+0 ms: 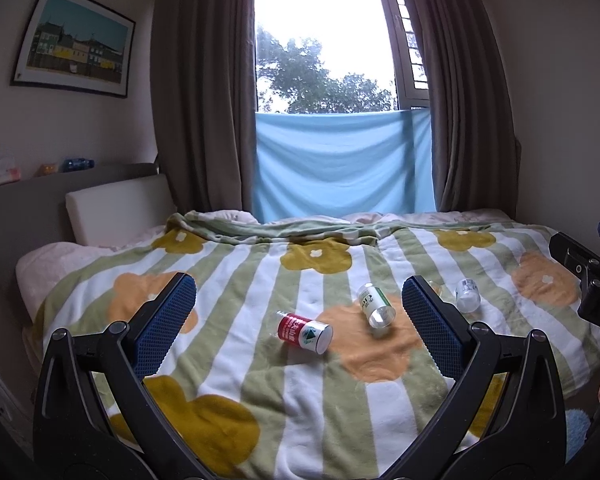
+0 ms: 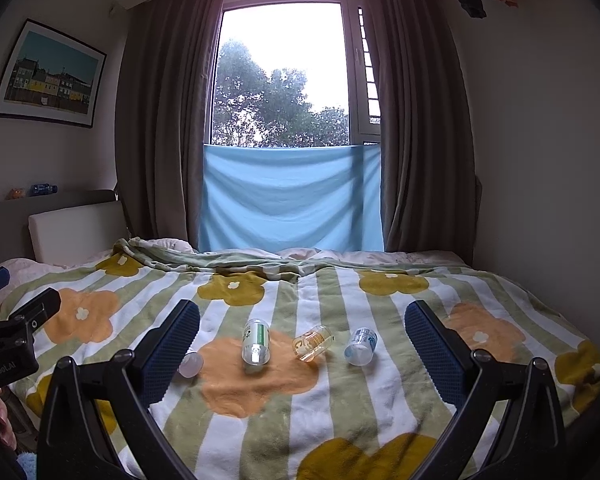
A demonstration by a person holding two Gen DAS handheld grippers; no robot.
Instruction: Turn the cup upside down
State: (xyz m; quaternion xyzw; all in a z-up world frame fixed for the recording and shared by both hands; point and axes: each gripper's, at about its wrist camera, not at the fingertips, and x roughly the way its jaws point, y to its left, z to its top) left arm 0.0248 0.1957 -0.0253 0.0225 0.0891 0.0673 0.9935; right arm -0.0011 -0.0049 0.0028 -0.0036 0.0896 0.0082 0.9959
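Note:
Several small cups lie on their sides on the flowered blanket. A red-label cup and a green-label clear cup lie between my left gripper's fingers, farther out; a blue-white cup lies to the right. In the right wrist view the green-label cup, an orange-label cup and the blue-white cup lie in a row; the red-label cup's base peeks past the left finger. My left gripper and right gripper are both open, empty, and short of the cups.
The bed's blanket fills the foreground. A headboard with a white cushion is at the left, curtains and a blue cloth at the far side. The other gripper shows at the right edge and left edge.

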